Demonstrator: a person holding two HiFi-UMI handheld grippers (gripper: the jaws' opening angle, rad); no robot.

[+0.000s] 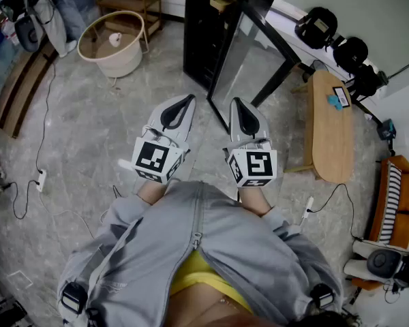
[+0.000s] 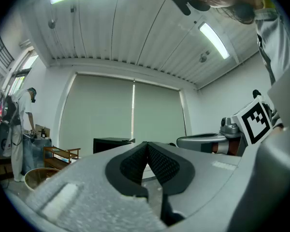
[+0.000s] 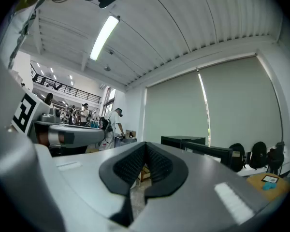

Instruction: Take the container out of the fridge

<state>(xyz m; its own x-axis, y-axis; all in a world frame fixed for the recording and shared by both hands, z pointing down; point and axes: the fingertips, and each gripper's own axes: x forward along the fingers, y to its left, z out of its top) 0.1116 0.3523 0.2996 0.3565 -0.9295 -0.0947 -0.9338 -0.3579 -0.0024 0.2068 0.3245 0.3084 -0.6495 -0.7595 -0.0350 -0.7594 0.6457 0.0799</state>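
Left gripper, right gripper: both clenched, empty, held side by side, aimed at black fridge ahead, likely approach stance. Fridge door stands open. Container not visible, presumably inside.

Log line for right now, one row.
left gripper: shut, empty | right gripper: shut, empty | fridge: ahead, door open | container: not visible

Open floor ahead; fridge door swung open, bench rightward
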